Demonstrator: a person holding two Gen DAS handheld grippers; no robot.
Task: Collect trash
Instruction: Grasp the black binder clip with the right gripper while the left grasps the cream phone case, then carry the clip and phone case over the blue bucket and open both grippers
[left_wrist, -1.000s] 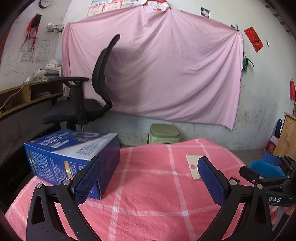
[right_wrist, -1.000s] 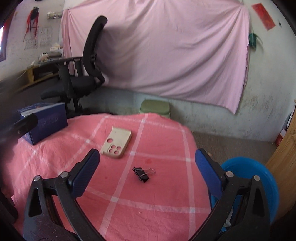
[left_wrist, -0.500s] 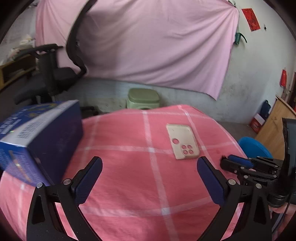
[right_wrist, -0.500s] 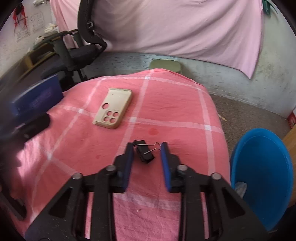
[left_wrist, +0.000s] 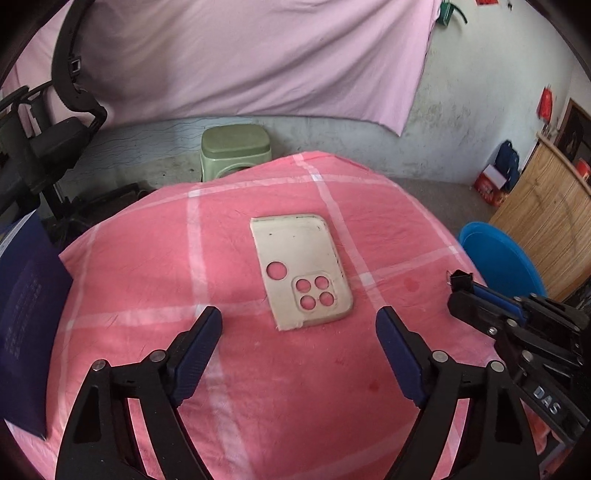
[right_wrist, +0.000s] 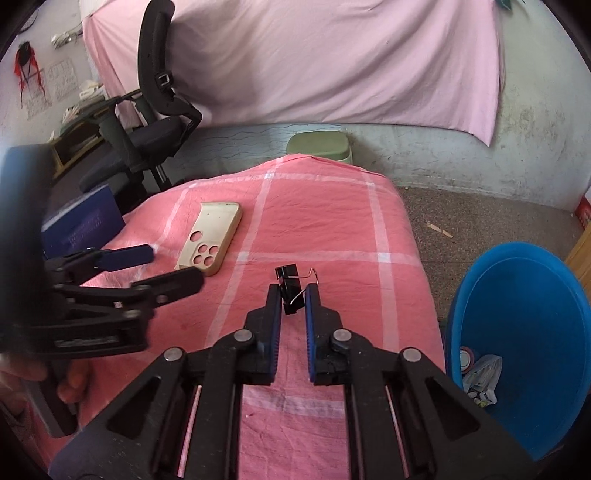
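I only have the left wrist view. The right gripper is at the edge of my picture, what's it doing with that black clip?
Observer: The right gripper has just been closing and now pinches the binder clip between its pads.
Operator: Anything in the blue bin already?
Observer: Yes, the blue bin holds a crumpled wrapper and a small round item at the bottom.
Operator: My left gripper, where is it against the phone case?
Observer: The left gripper sits just short of the phone case; its jaws have been narrowing but grip nothing.
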